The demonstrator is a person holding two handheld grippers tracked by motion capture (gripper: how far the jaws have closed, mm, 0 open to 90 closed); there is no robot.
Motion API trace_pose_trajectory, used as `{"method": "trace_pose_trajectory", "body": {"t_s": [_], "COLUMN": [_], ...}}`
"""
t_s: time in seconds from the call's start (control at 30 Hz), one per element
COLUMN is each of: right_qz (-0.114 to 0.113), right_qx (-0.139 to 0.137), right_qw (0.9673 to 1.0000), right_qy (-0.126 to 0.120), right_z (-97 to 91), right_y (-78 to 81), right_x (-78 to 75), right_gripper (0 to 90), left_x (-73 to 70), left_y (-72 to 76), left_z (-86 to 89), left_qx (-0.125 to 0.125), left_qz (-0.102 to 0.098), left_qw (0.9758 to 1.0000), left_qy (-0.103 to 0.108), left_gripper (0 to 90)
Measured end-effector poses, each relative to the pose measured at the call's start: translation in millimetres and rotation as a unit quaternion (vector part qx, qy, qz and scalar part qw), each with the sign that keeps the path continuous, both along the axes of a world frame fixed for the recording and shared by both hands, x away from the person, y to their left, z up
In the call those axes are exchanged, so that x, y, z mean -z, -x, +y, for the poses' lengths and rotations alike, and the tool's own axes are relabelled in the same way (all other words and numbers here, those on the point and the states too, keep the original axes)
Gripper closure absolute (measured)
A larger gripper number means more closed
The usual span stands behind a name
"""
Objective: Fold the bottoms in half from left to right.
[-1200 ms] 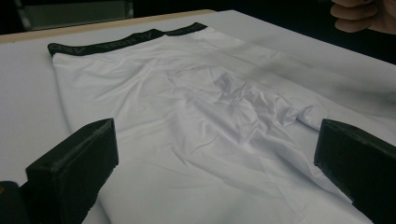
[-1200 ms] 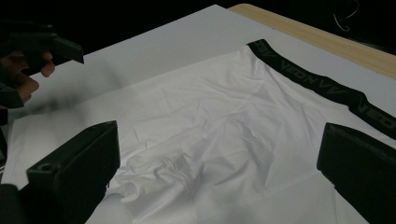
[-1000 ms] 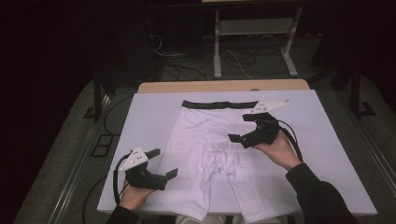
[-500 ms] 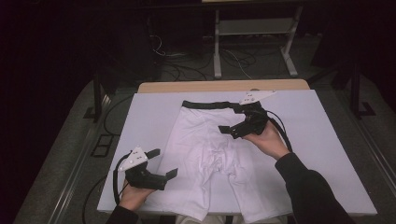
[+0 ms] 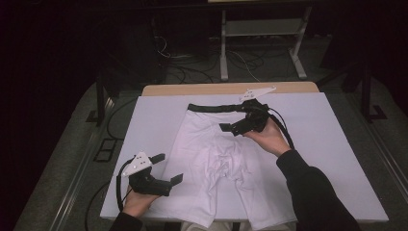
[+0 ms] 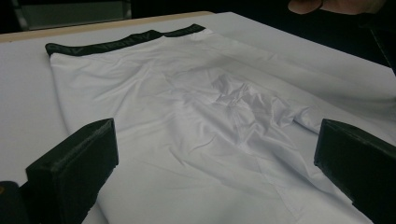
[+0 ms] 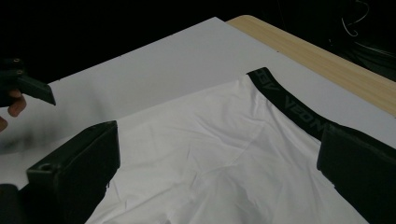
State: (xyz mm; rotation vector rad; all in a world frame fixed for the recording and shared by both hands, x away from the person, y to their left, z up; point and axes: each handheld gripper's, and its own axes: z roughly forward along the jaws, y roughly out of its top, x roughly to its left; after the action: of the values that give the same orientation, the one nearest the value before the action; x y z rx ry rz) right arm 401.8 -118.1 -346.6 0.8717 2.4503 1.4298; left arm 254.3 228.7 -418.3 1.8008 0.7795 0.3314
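— Where are the shorts (image 5: 219, 163)?
— Flat mid-surface, waistband (image 5: 211, 108) toward the far edge.
— Your tongs?
— My left tongs (image 5: 166, 167) gape wide by the near-left leg; my right tongs (image 5: 230, 124) gape wide above the waistband.

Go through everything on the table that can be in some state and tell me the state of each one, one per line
White boxer shorts: spread flat on the white board, creased at the crotch, not gripped.
Black waistband: lying flat along the far edge, unfolded.
Left gripper: open, holding nothing, at the near left leg.
Right gripper: open, holding nothing, over the shorts near the waistband.
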Motion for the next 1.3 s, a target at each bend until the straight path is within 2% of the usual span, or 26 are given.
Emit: {"method": "trace_pose_trajectory", "body": {"t_s": [0.33,0.67,0.97,1.3], "right_qz": [-0.002,-0.011,-0.006,0.0], "right_qx": [-0.001,-0.011,-0.021,-0.023], "right_qw": [1.0,0.9998,0.9996,0.9995], "right_qy": [0.0,0.009,0.019,0.024], "right_z": [14.2,40.5,66.9,82.7], "right_y": [-15.4,-24.6,-35.5,-45.4], "right_x": [-5.9,-12.3,-6.2,0.5], "right_gripper": [0.0,0.0,0.0,0.0], "left_x": [0.4,0.0,-0.1,-0.4], "left_y": [-0.6,-0.3,-0.2,0.1], "left_z": [0.3,0.5,1.3,1.5], "left_qx": [0.0,-0.001,0.0,0.001], "left_qz": [0.0,-0.001,0.0,-0.001], "left_qw": [1.0,1.0,1.0,1.0], "left_qy": [-0.001,0.003,0.004,0.005], "left_gripper": [0.0,0.0,0.0,0.0]}}
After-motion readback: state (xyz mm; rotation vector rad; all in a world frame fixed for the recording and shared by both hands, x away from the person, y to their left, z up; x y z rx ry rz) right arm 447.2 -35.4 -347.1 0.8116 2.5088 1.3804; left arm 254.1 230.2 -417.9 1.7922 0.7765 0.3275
